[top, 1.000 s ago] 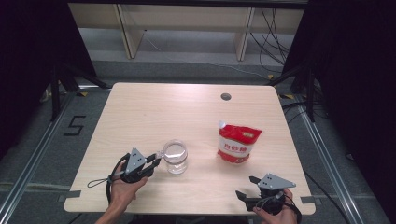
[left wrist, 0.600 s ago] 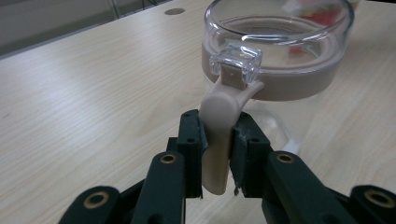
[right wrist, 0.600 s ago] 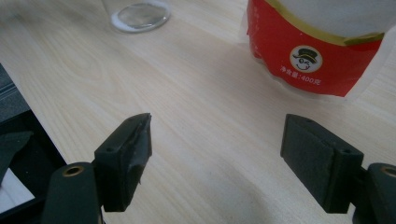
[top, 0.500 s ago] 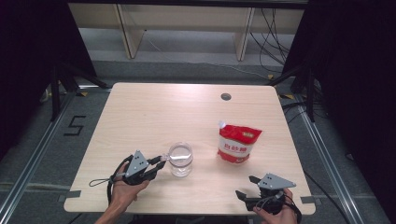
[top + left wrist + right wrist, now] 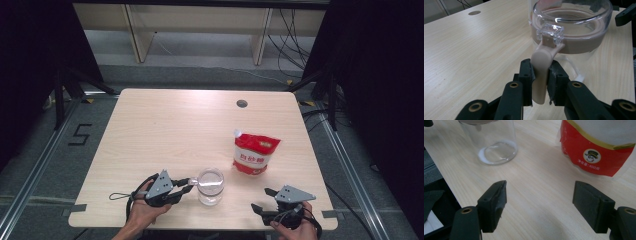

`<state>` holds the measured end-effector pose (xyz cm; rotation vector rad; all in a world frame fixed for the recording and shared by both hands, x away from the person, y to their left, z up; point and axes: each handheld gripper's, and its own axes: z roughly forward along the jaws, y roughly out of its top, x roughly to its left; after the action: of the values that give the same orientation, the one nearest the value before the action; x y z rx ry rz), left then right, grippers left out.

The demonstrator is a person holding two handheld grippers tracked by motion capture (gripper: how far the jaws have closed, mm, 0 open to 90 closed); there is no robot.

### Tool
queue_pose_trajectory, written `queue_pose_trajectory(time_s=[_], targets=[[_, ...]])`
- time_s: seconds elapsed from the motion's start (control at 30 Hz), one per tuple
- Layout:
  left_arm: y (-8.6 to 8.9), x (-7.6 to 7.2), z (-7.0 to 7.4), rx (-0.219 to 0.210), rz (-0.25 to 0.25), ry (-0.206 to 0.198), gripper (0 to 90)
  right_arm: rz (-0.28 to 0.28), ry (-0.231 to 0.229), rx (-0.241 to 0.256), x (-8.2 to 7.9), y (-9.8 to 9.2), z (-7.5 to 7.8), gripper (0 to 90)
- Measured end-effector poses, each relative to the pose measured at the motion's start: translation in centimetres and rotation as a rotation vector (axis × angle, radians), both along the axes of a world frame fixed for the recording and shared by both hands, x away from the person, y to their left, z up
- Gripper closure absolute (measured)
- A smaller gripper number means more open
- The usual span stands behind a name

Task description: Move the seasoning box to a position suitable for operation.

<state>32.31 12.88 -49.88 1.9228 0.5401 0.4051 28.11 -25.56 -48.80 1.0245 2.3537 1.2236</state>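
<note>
Left gripper [image 5: 540, 82] is clamped on the beige latch tab [image 5: 541, 72] of the glass jar [image 5: 210, 186], near the table's [image 5: 165, 130] front edge, probably to steady it or work the clasp. Right gripper [image 5: 264, 200] waits right of the jar, jaws spread wide, empty. Beyond the jar on that side stands the red sugar pouch [image 5: 255, 154], apart, nothing blocking the way between them.

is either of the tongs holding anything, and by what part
The left tongs are shut on the beige tab hinged at the rim of the glass jar. The right tongs are open, holding nothing.
</note>
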Motion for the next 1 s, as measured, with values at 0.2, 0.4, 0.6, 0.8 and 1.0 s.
queue_pose_trajectory(time_s=[0.2, 0.4, 0.6, 0.8, 1.0], targets=[[0.1, 0.1, 0.0, -0.004, 0.006, 0.009, 74.5, 0.003, -0.010, -0.012, 0.2, -0.2, 0.0, 28.5], [0.2, 0.1, 0.0, -0.005, 0.011, 0.030, 74.0, 0.028, 0.001, -0.002, 0.1, -0.5, 0.0, 28.5], [0.1, -0.3, 0.1, -0.002, 0.012, 0.059, 58.2, 0.029, -0.010, 0.002, 0.1, -0.4, -0.2, 28.5], [0.5, -0.6, 0.7, -0.007, 0.071, 0.098, 35.8, 0.015, -0.010, -0.009, -0.1, -0.4, -0.1, 28.5], [1.0, -0.8, 1.4, -0.022, 0.062, 0.093, 27.3, 0.033, -0.014, -0.013, 0.0, -0.3, -0.1, 28.5]])
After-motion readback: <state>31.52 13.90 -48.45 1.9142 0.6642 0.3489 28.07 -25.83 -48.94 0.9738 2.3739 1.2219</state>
